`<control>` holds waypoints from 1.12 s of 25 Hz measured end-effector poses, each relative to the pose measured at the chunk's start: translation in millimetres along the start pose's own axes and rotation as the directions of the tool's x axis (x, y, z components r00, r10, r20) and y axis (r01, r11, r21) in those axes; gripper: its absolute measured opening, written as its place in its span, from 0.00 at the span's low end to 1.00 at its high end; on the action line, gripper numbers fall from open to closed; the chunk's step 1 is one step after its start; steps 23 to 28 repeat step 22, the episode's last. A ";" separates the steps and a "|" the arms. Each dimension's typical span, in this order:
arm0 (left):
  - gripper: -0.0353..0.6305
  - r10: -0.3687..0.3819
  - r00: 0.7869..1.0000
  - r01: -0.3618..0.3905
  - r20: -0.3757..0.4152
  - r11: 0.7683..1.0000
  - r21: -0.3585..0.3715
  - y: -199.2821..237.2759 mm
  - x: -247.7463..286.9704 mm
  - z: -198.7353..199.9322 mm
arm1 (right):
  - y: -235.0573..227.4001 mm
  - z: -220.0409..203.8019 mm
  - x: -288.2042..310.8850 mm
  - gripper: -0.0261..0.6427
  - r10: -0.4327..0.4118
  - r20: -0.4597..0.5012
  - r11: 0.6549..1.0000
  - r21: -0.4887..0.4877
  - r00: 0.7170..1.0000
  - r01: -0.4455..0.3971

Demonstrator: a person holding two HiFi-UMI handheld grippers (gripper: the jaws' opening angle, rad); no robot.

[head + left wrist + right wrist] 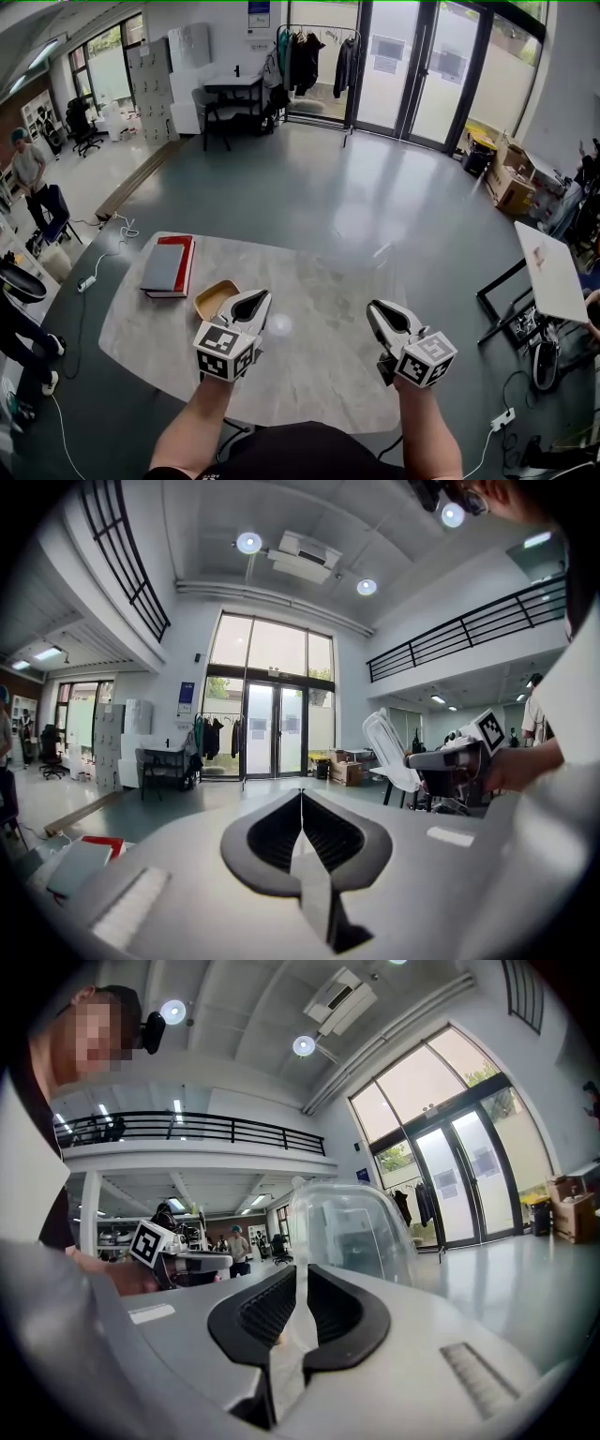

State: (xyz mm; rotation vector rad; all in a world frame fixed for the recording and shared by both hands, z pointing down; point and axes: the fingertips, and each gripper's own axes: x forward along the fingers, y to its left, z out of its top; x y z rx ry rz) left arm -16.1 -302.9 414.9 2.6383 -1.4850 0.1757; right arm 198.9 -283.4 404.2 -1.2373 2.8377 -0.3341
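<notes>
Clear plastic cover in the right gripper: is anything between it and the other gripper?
Nothing visible does. The right gripper is clamped on the clear plastic cover, and only bare table lies between it and the left gripper, whose jaws are together and empty. The tan dish sits off to that gripper's far side.

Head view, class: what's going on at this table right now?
A person stands over a pale marbled table with a hand-held gripper in each hand. The right hand-held gripper is shut on the edge of a clear plastic lid, held above the table. The left hand-held gripper is shut with nothing between its jaws and hovers beside a shallow tan tray. A grey-and-red book lies further to the left.
</notes>
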 end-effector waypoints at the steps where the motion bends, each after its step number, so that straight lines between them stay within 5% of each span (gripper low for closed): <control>1: 0.06 0.002 1.000 -0.002 -0.001 1.000 -0.001 1.2 -0.8 -0.5 | 0.4 -0.6 0.5 0.11 0.000 -0.001 1.000 0.002 1.000 0.000; 28: 0.06 -0.008 1.000 0.008 -0.010 1.000 -0.006 2.9 -4.4 -0.7 | 1.1 2.1 -8.5 0.10 -0.030 0.003 0.999 0.012 1.000 0.030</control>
